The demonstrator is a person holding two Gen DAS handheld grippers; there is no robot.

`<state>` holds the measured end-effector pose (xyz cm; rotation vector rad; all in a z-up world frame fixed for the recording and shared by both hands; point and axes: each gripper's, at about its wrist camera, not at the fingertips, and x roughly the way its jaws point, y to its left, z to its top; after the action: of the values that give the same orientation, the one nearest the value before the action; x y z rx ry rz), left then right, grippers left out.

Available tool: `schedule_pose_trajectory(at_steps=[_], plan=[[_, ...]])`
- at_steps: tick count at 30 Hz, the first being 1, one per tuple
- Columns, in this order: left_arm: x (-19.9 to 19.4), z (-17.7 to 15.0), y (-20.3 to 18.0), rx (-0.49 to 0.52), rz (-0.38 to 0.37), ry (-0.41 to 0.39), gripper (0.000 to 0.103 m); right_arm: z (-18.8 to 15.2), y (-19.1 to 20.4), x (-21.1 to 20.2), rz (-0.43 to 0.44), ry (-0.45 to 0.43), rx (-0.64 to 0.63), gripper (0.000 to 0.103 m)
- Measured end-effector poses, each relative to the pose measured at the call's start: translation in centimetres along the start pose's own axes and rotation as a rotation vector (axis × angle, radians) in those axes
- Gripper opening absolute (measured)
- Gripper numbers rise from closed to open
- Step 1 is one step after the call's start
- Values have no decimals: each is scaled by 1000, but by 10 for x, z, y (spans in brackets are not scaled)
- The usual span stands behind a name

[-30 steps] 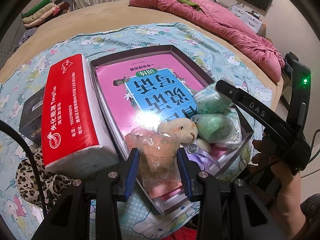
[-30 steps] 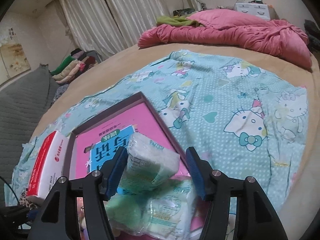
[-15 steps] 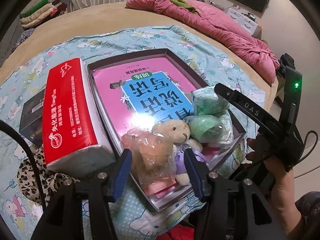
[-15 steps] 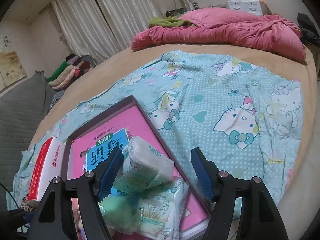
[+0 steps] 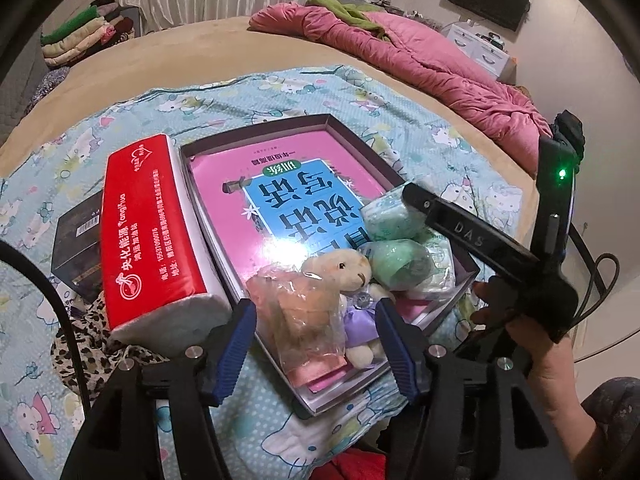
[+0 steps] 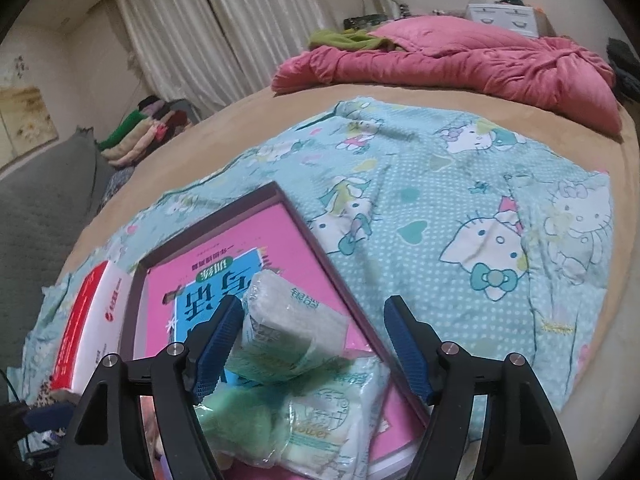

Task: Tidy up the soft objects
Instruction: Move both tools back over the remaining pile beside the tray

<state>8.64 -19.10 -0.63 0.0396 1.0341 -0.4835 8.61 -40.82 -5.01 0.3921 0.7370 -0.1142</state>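
Toys, soft and bagged, fill the near corner of the box (image 5: 332, 120): we see a bagged toy (image 5: 298, 320), a teddy (image 5: 340, 270) and green packs (image 6: 288, 332) lying on a pink book (image 5: 288, 172). Left gripper (image 5: 314, 346) and right gripper (image 6: 316, 344) have just been opening; jaws apart, clear of the items between them.

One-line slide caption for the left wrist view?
Left gripper, fingers just opened, straddles a bagged toy beside a plush bear in the tray.
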Motion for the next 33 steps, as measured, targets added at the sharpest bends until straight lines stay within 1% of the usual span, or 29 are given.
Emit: schedule_pose_trajectory(at_steps=[4, 9, 16, 24, 28, 33], plan=[[-5, 0, 1, -4, 5, -9, 62, -3, 4, 5, 14, 28, -18, 76], [-10, 1, 3, -9, 5, -19, 62, -5, 11, 4, 10, 28, -58, 77], [-19, 2, 5, -13, 7, -39, 63, -2, 8, -8, -3, -16, -51, 77], [-29, 3, 8, -22, 5, -59, 64, -2, 8, -22, -14, -32, -60, 77], [-34, 3, 9, -25, 4, -71, 68, -1, 12, -36, -4, -48, -68, 77], [-42, 4, 9, -29, 6, -86, 68, 0, 22, -49, -6, -54, -98, 78]])
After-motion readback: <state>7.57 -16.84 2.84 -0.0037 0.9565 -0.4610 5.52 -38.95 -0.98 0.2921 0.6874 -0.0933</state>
